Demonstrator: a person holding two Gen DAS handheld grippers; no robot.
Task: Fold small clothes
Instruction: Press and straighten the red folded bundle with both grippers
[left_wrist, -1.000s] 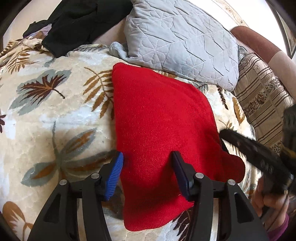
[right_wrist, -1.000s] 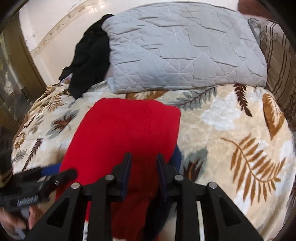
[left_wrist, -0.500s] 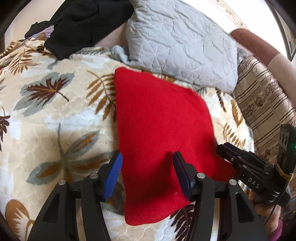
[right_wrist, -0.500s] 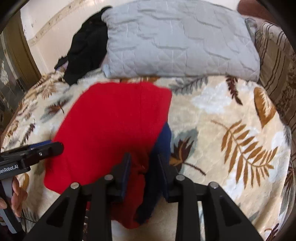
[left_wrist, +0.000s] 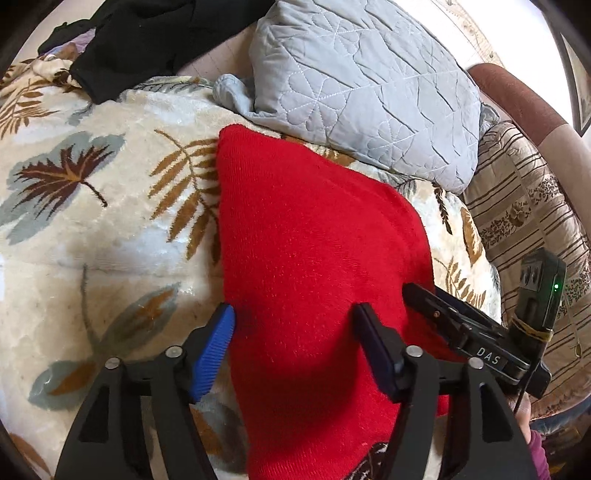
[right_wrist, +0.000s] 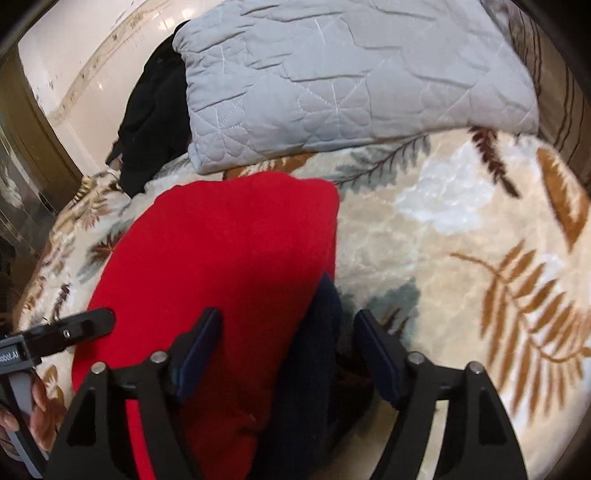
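Where the leaf-print blanket (left_wrist: 92, 229) covers the bed, a red knit garment (left_wrist: 314, 258) lies spread flat, its far edge just short of a grey quilted pillow (left_wrist: 369, 85). A dark navy strip (right_wrist: 317, 354) shows along its right edge. The left gripper (left_wrist: 295, 347) hangs over the near part of the red cloth, jaws wide apart and holding nothing. The right gripper (right_wrist: 288, 354) is likewise spread wide over the navy edge, empty. Beyond the pillow a black garment (right_wrist: 155, 122) is heaped, and a striped cushion (left_wrist: 528, 221) sits off to the right.
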